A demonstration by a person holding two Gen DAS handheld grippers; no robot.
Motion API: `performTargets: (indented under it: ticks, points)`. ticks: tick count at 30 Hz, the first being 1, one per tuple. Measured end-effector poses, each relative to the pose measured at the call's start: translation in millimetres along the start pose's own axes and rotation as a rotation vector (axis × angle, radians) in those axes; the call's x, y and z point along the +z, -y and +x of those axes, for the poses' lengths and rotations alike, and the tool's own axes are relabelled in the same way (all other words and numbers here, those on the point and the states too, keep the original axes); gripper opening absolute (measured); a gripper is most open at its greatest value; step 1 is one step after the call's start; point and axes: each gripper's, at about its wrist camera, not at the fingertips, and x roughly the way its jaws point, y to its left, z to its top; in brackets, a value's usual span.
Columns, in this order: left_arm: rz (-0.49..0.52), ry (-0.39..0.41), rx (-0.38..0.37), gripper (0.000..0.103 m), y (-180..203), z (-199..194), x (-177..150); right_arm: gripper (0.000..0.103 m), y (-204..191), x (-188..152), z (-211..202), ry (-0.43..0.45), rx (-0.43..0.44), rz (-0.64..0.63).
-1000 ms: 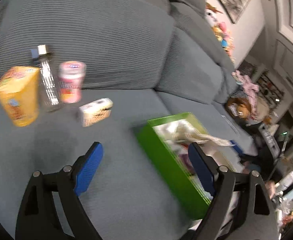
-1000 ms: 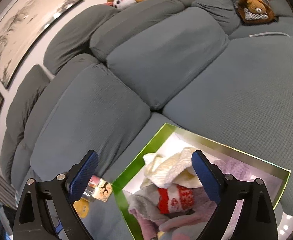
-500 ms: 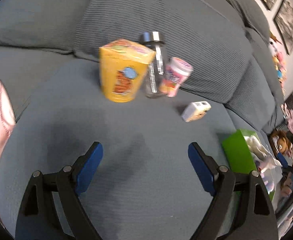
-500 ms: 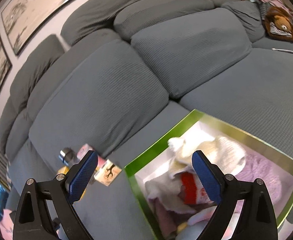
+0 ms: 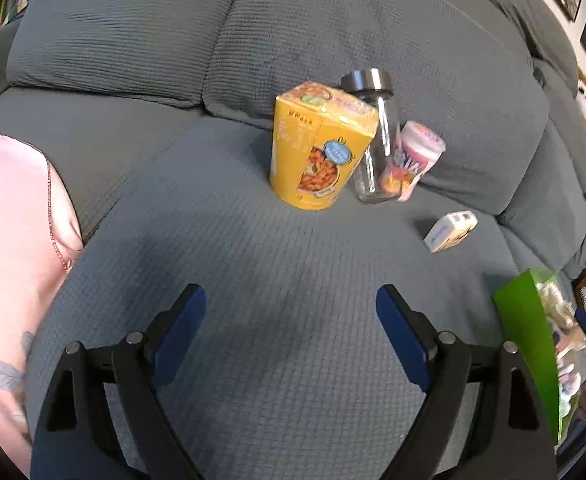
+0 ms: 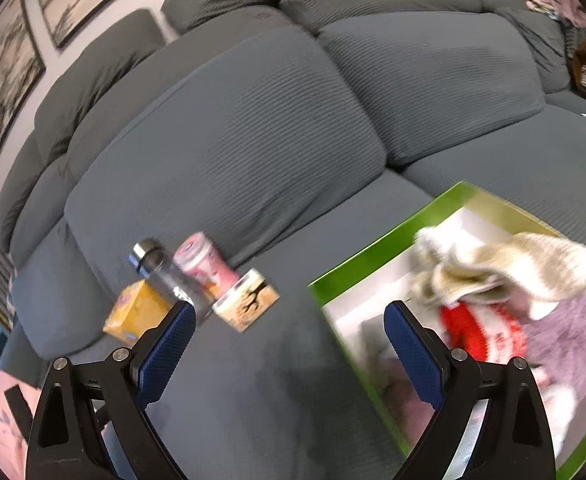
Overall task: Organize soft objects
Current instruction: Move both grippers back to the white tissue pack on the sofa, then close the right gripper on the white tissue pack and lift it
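You are holding both grippers empty over the sofa (image 5: 293, 264). The left gripper (image 5: 291, 328) has its fingers spread wide with nothing between them, and so does the right gripper (image 6: 289, 344).

The soft things are lying in the green box (image 6: 377, 248): a cream knit (image 6: 525, 264) on top, a red piece (image 6: 477, 332) under it, lilac fabric (image 6: 573, 328) at about 3 o'clock of the right view. In the left view the box (image 5: 529, 344) is only showing as a green wall at 4 o'clock.

What could go wrong, as a judgement: the cream knit is lying loosely over the pile, so a shallow pinch may be taking only a fold and dragging other pieces out with it. The box may also be sliding or tipping on the soft seat if you are pushing on its rim. The right view is blurring, so aiming from it now is risky.

The hard items are standing at 12 to 1 o'clock in the left view: a yellow carton (image 5: 317, 148), a jar (image 5: 373, 136) touching it, a pink tub (image 5: 413, 160) and a small box (image 5: 451, 230) lying apart. A wide sweep could be knocking these over.

Only the right view is showing the box's contents; only the left is showing your pink sleeve (image 5: 13, 248) at 9 o'clock.
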Motion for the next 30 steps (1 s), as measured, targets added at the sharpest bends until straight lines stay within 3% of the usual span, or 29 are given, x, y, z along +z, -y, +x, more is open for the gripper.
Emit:
performTargets:
  ticks: [5,9,16,25,30]
  points:
    - [0.022,-0.012,0.033,0.087,-0.4,3.2,-1.5,0.095,-33.2,-12.9,24.5,-0.111,0.029,-0.047]
    - [0.037,-0.005,0.096,0.086,-2.6,4.6,-0.7,0.095,-57.9,-20.2,50.9,-0.201,-0.022,-0.074]
    - [0.031,0.022,0.11,0.087,-10.8,-0.5,2.9,0.095,-70.4,-35.2,124.0,-0.359,-0.073,0.039]
    - [0.017,0.011,0.116,0.086,-17.6,2.8,6.8,0.094,-77.6,-0.5,176.8,-0.369,-0.161,0.136]
    - [0.018,0.0,0.117,0.086,-18.1,5.6,6.5,0.084,-82.4,11.1,201.7,-0.357,-0.259,0.092]
